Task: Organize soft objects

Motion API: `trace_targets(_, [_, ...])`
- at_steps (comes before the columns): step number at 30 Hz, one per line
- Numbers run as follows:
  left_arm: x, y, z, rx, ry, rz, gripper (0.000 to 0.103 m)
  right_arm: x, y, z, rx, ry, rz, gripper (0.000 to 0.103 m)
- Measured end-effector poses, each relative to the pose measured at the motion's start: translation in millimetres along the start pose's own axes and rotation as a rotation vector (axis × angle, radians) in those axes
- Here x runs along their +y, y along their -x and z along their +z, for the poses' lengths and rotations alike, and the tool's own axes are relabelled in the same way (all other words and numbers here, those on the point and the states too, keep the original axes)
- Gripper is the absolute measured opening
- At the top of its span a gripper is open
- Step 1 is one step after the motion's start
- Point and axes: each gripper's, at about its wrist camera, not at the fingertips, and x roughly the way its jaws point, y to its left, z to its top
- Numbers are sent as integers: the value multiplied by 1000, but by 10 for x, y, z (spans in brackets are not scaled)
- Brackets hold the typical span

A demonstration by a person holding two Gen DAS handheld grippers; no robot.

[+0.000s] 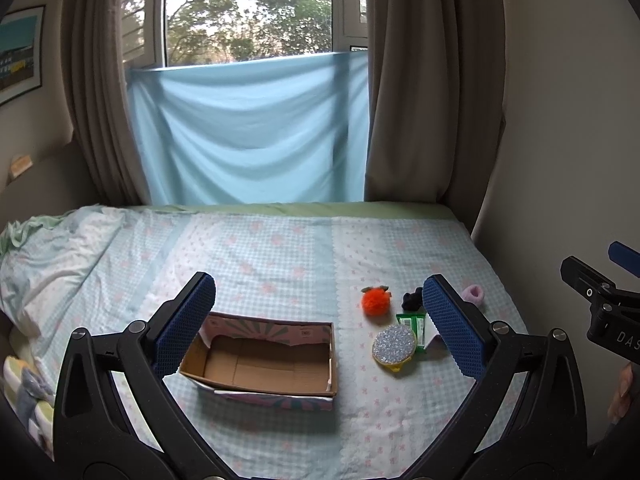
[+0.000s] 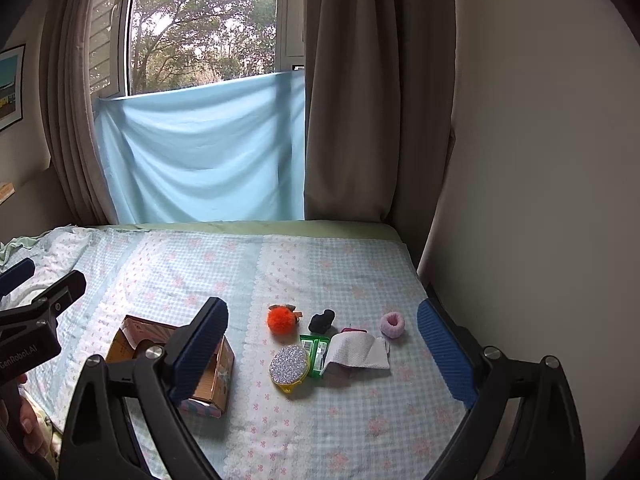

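Pom-pom (image 2: 281, 319) and scrunchies lie loose beside hard items; with both grippers spread and empty, we risk grabbing the glitter compact (image 2: 289, 364) instead

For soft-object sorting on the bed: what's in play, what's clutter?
In play: orange pom-pom, black scrunchie, pink scrunchie, white mesh cloth, cardboard box.
Clutter, likely: glitter compact, green packet.
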Motion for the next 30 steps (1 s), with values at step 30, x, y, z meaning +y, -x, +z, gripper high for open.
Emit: trace_targets(30, [41,-60,19,18,-2,-24,103,32,21,-7,6,1,-3,95])
